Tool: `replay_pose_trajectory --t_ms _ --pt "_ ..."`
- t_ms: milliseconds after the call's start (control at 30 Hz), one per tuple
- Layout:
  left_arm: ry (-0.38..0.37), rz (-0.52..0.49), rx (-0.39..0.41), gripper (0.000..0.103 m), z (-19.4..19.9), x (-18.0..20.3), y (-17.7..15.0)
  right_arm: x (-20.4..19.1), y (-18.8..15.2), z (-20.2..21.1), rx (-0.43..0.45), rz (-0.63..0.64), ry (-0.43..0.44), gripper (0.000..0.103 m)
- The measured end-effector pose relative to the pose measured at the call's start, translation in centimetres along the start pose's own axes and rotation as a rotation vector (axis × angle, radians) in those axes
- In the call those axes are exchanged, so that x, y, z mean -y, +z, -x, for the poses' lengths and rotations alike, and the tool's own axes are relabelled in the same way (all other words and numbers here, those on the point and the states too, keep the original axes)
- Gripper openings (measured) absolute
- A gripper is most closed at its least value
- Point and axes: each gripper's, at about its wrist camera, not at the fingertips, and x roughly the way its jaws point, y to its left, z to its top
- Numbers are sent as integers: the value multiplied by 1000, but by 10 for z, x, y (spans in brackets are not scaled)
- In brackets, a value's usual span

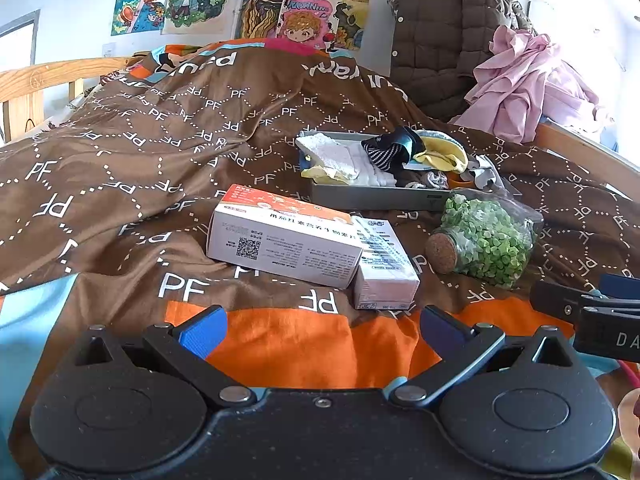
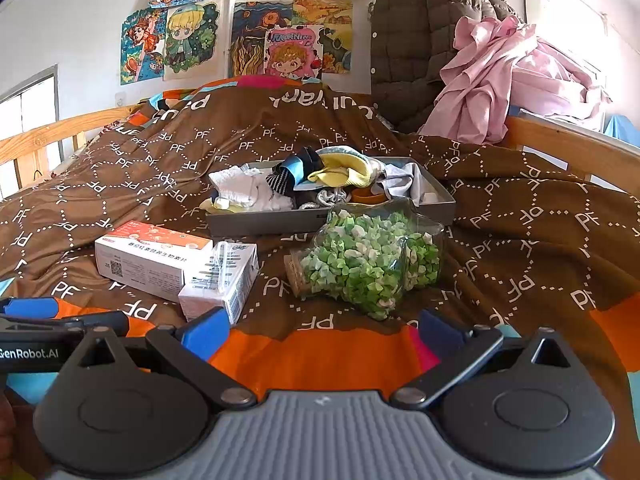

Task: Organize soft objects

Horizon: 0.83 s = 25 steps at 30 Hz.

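Observation:
A grey tray [image 1: 372,196] [image 2: 256,222] lies on the brown bedspread. It holds soft items: a white towel [image 1: 340,156] [image 2: 240,188], a striped dark sock [image 1: 384,156] [image 2: 282,184], a yellow cloth [image 1: 440,152] [image 2: 344,172] and grey fabric [image 2: 404,184]. My left gripper [image 1: 320,330] is open over the orange border of the spread, nothing between its fingers. My right gripper [image 2: 320,330] is open too, low at the near edge, well short of the tray. The right gripper's body [image 1: 592,316] shows at the right edge of the left wrist view.
Two cartons, a long white-and-orange box [image 1: 280,240] [image 2: 148,258] and a small milk carton [image 1: 384,268] [image 2: 224,280], lie before the tray. A corked glass jar of green paper stars [image 1: 484,240] [image 2: 360,264] lies on its side. A brown quilted jacket [image 1: 444,32] and pink cloth [image 1: 524,80] pile at back right.

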Motion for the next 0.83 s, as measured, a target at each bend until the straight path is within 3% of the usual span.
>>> replay_pose_trajectory --t_ms 833 --pt "-16 -10 26 102 5 0 0 0 -1 0 0 0 2 103"
